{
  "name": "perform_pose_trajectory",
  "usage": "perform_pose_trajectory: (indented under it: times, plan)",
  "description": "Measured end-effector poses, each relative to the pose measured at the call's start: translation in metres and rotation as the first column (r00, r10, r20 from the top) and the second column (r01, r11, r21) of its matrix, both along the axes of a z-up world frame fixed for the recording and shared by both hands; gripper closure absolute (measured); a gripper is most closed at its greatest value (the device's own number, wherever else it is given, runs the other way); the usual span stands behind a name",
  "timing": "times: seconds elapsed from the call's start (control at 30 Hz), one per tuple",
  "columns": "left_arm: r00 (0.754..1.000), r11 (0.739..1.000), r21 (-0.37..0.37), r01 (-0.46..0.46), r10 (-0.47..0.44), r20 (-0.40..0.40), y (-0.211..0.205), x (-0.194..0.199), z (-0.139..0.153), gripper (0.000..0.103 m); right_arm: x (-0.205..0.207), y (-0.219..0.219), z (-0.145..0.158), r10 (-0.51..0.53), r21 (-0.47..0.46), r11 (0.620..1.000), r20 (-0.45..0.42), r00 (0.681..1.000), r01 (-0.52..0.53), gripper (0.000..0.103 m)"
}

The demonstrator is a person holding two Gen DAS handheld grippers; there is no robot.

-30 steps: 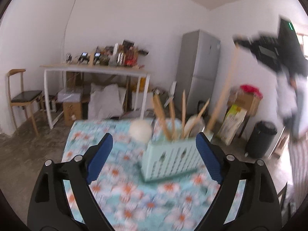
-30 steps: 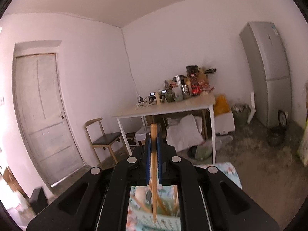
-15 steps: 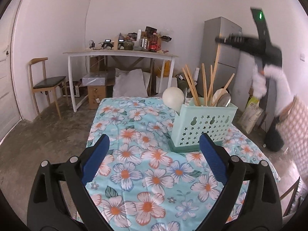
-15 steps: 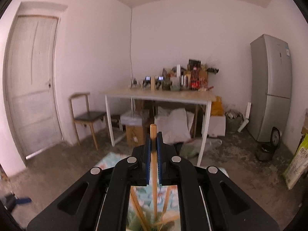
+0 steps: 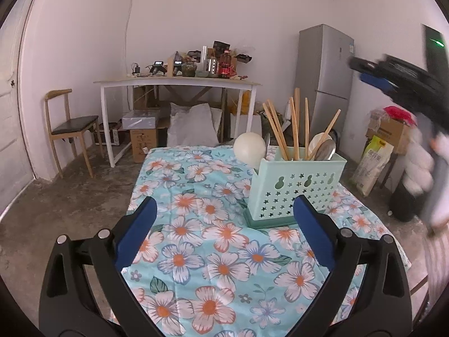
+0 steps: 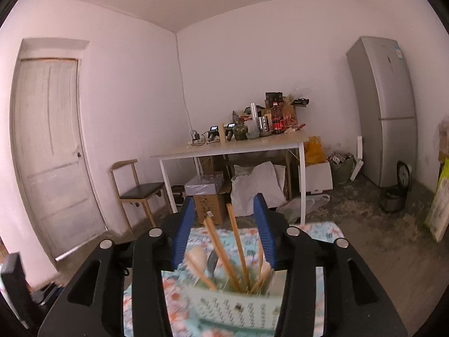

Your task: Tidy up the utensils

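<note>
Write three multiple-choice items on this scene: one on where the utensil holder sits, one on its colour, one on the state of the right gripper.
1. Where does the utensil holder stand?
A. on the floral tablecloth
B. on the chair
C. on the floor

2. What colour is the utensil holder?
A. red
B. pale green
C. black

3. What is the state of the right gripper?
A. shut on a chopstick
B. shut on a spoon
C. open, holding nothing

Key:
1 A: its base rests on the flowered cloth.
2 B: its perforated walls are pale green.
3 C: its blue pads are spread, and the chopsticks stand in the holder below.
</note>
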State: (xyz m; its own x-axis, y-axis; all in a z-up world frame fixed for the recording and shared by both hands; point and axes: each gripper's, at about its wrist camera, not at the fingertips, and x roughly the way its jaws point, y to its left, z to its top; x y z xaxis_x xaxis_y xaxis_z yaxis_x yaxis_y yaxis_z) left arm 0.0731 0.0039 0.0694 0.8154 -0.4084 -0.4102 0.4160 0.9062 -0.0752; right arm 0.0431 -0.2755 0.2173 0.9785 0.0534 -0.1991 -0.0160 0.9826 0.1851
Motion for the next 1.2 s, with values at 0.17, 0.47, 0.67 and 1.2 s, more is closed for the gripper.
perform_pose_trajectory:
  times: [0.17, 0.47, 0.67, 1.2]
  plan:
    - [1.000, 1.000, 0.001, -0.018, 0.018, -0.015, -0.007, 0.003, 0.007, 0.008, -0.027, 0.002, -0.030, -0.026, 0.011, 1.000, -0.106, 0.994, 0.027, 0.045]
    - [0.982, 0.986, 0.039, -0.163, 0.166, -0.093, -0.016, 0.018, 0.012, 0.008, -0.051, 0.006, -0.071, -0.084, -0.029, 0.996, -0.273, 0.958, 0.079, 0.034]
    - [0.965, 0.968, 0.102, -0.227, 0.238, -0.110, -0.025, 0.023, 0.013, 0.008, -0.054, -0.002, -0.087, -0.100, -0.004, 0.994, -0.346, 0.933, 0.106, 0.034]
    - [0.908, 0.916, 0.209, -0.341, 0.379, -0.179, -0.031, 0.039, -0.004, 0.008, -0.045, -0.002, -0.104, -0.182, -0.085, 0.983, -0.440, 0.879, 0.161, 0.033]
